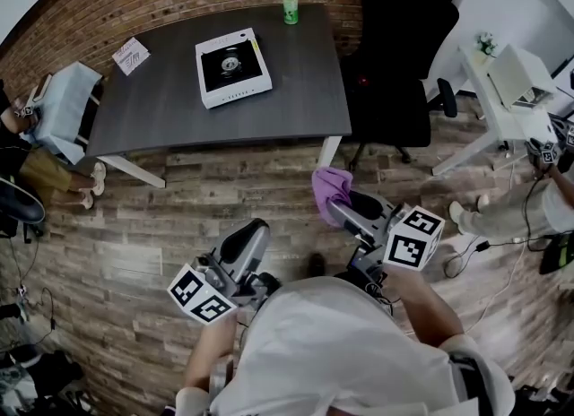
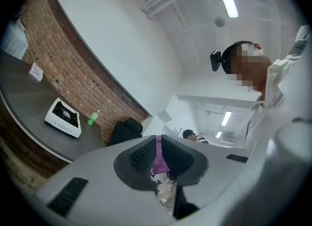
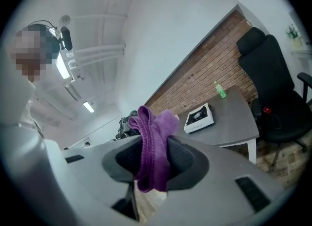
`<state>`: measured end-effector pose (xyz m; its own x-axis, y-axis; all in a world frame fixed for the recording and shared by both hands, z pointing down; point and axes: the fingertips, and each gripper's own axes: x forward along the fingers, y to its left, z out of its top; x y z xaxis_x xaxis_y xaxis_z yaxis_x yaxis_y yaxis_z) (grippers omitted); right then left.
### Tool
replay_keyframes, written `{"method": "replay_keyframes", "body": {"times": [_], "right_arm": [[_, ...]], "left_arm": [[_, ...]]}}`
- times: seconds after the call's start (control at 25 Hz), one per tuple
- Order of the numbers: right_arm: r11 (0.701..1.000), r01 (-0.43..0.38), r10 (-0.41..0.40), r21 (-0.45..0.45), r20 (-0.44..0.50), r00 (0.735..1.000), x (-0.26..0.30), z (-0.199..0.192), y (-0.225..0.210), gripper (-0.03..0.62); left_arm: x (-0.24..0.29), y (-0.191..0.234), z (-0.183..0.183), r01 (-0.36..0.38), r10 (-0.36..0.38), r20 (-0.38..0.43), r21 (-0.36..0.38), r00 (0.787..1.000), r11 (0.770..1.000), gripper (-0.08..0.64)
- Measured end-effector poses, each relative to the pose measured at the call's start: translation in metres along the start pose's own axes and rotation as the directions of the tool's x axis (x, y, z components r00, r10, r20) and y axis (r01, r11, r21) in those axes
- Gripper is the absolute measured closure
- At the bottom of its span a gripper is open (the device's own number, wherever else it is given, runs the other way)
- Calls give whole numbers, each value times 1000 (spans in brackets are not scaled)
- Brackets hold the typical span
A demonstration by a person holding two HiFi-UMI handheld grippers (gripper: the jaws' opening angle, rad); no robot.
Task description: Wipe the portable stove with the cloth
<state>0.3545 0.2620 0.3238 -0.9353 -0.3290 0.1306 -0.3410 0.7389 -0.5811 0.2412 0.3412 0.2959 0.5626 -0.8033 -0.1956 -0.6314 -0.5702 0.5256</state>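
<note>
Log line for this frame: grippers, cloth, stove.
right gripper: shut on purple cloth | left gripper: shut, empty | stove: on table, not yet reached

the cloth (image 3: 156, 122) pinched between the right gripper's (image 3: 154, 154) jaws is soft purple fabric with a fuzzy nap. the pads (image 3: 181, 160) either side of it look like dark ribbed rubber, set in smooth matt grey plastic. well beyond the jaws, the stove (image 3: 199, 118) has a smooth white casing, the table (image 3: 234, 122) is matt wood-grain, and the wall (image 3: 195, 86) is rough brick.
</note>
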Motion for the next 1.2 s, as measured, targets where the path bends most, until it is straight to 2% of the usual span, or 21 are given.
{"method": "replay_keyframes", "body": {"times": [0.24, 0.32, 0.88, 1.2], "right_arm": [[991, 73, -75, -116, -18, 997, -12, 12, -32, 453], [989, 78, -82, -129, -24, 996, -15, 15, -41, 451], [998, 46, -49, -33, -75, 996, -4, 21, -84, 445], [996, 86, -87, -13, -129, 988, 44, 15, -93, 445]], "left_arm": [[20, 0, -7, -27, 27, 8, 8, 1000, 1000, 517], [25, 1, -10, -39, 39, 12, 9, 999, 999, 518], [34, 15, -19, -138, 138, 37, -6, 990, 990, 518], [19, 58, -1, -153, 153, 29, -27, 988, 988, 518]]}}
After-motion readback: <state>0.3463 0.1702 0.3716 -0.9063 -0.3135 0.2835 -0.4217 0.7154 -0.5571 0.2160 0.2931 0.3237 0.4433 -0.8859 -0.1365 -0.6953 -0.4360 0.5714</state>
